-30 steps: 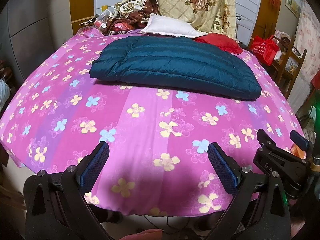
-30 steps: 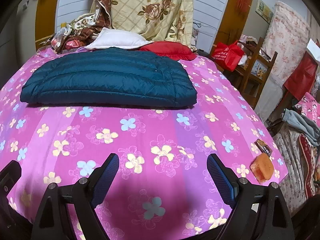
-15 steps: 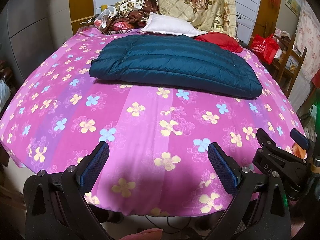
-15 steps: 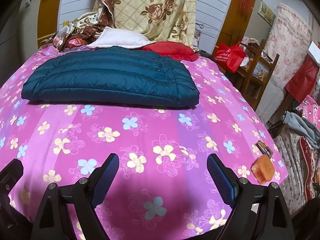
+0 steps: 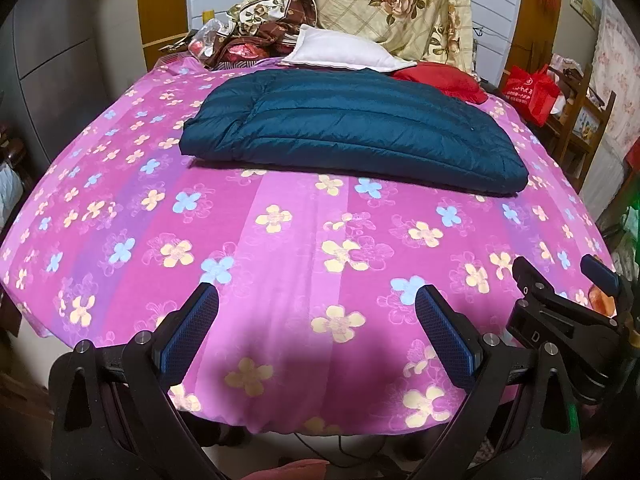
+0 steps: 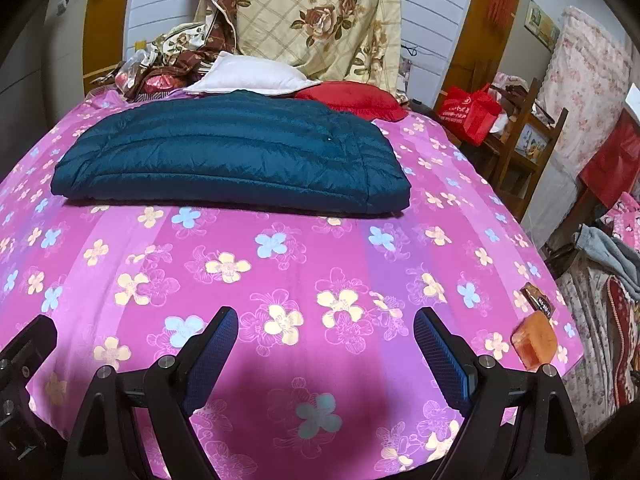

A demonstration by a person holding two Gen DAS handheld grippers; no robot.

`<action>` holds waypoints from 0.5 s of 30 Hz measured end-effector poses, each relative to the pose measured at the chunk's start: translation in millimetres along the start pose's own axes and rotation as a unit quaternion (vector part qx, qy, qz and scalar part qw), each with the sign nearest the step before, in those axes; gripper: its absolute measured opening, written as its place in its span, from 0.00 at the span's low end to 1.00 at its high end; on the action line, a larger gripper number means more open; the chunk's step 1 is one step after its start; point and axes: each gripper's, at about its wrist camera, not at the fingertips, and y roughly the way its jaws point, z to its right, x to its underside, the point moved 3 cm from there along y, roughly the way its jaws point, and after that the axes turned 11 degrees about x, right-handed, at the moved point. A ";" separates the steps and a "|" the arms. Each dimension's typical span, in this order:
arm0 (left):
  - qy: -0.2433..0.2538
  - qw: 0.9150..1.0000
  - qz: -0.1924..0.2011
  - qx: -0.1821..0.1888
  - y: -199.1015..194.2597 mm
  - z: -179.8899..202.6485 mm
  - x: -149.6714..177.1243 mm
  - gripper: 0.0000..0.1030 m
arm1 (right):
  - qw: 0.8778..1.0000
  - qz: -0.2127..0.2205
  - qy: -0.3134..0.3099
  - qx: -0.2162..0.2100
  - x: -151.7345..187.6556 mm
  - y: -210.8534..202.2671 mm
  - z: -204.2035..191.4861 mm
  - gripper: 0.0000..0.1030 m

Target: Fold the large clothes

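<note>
A dark teal quilted down jacket (image 5: 352, 132) (image 6: 232, 160) lies folded into a long flat rectangle across the far half of a bed with a pink flowered sheet (image 5: 280, 248) (image 6: 312, 264). My left gripper (image 5: 316, 320) hovers open above the near edge of the bed, well short of the jacket, nothing between its blue pads. My right gripper (image 6: 326, 340) is also open and empty over the near edge, to the right of the left one; it shows in the left wrist view as well (image 5: 560, 296).
A white pillow (image 5: 344, 48), a red cushion (image 5: 444, 80) and a heap of patterned bedding (image 5: 256, 28) sit at the head of the bed. An orange block (image 6: 536, 340) lies at the bed's right corner. A wooden chair with a red bag (image 6: 468, 112) stands to the right.
Both views have shifted very slightly; the jacket sits a touch lower in the right wrist view. Both grippers stay open and the jacket has not moved.
</note>
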 end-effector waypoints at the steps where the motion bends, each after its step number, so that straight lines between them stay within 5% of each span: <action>1: 0.000 1.000 0.001 0.000 -0.3 -1.0 0.1 0.96 | 1.000 -0.001 0.000 -0.001 -0.1 0.7 0.2 0.85; 15: 0.009 1.000 0.000 0.008 -0.6 -3.6 -1.2 0.96 | 1.000 0.003 0.007 0.001 -3.8 1.9 6.6 0.85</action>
